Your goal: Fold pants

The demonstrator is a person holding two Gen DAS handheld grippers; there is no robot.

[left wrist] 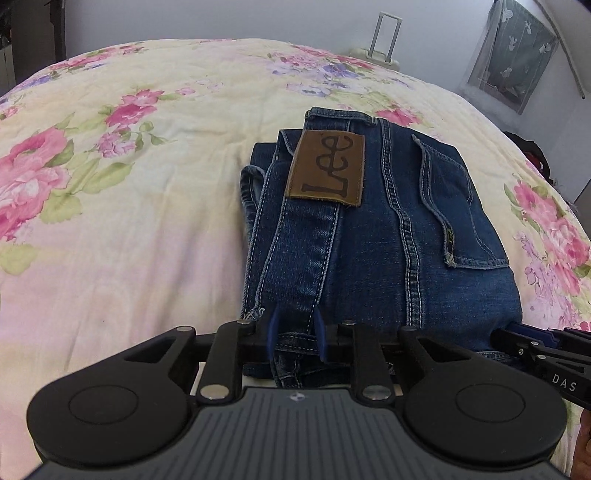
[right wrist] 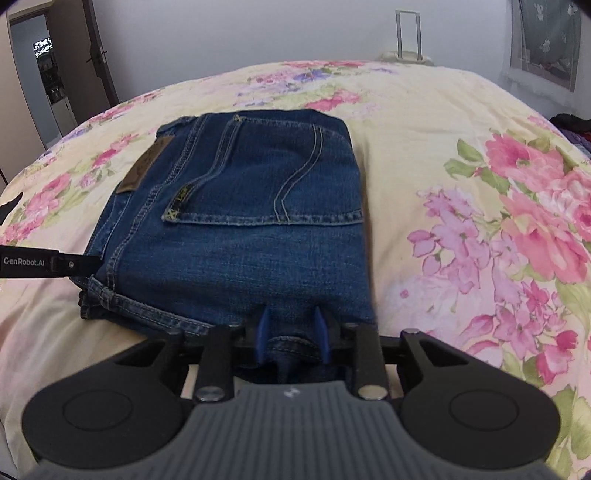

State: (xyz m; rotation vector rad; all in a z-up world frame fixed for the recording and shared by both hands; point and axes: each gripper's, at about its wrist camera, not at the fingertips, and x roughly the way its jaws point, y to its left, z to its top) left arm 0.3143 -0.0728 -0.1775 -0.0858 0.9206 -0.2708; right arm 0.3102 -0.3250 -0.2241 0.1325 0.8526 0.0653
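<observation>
Blue jeans (left wrist: 373, 236) lie folded into a compact stack on the floral bed cover, with the brown Lee patch (left wrist: 327, 168) and a back pocket (right wrist: 266, 177) on top. My left gripper (left wrist: 297, 332) is at the near left edge of the stack, with its blue fingers (left wrist: 272, 332) a denim fold's width apart around the waistband. My right gripper (right wrist: 291, 332) is at the near right edge, with its fingers (right wrist: 263, 332) around a fold of denim in the same way. Each gripper shows in the other's view, the right one (left wrist: 535, 350) and the left one (right wrist: 48, 262).
The bed cover (left wrist: 129, 221) spreads wide to the left of the jeans and to the right of them (right wrist: 461, 221). A suitcase handle (right wrist: 408, 35) stands behind the bed by the wall. A doorway (right wrist: 48, 74) is at the far left.
</observation>
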